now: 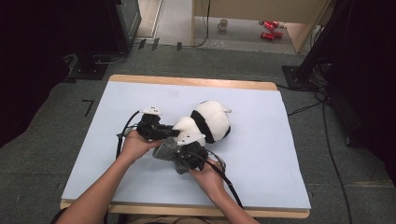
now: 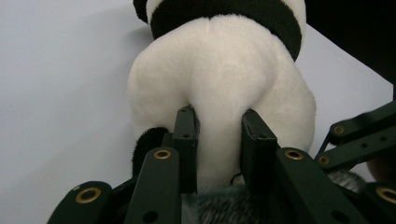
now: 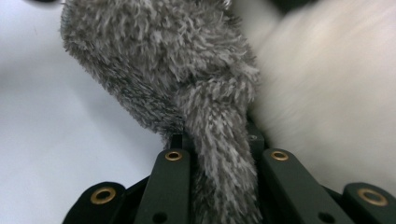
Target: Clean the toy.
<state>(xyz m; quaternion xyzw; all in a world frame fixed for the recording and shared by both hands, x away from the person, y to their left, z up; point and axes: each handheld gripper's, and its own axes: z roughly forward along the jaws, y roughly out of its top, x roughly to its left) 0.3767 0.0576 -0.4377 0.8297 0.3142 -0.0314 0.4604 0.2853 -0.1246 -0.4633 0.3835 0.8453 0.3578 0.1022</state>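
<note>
The left claw [image 2: 218, 135] is clenched on a fold of white plush at the lower body of the panda toy [image 2: 219, 79]; in the left gripper view its two black jaws press into the fur from either side, with the pinched ridge bulging between them. The right claw [image 3: 215, 140] is clamped on a strip of the grey fuzzy cloth [image 3: 163, 60], which rises between its jaws and spreads into a wider shaggy flap above them in the right gripper view. That flap lies against the panda toy's white body, touching it.

From above, the left claw [image 1: 161, 130] and the right claw [image 1: 189, 154] sit close together at the toy's near-left end, with the grey fuzzy cloth [image 1: 166, 150] bunched between them. The panda toy [image 1: 210, 121] lies on its side near the middle of the pale blue worktop [image 1: 261, 172], its head towards the far right corner. A black band crosses its body.
</note>
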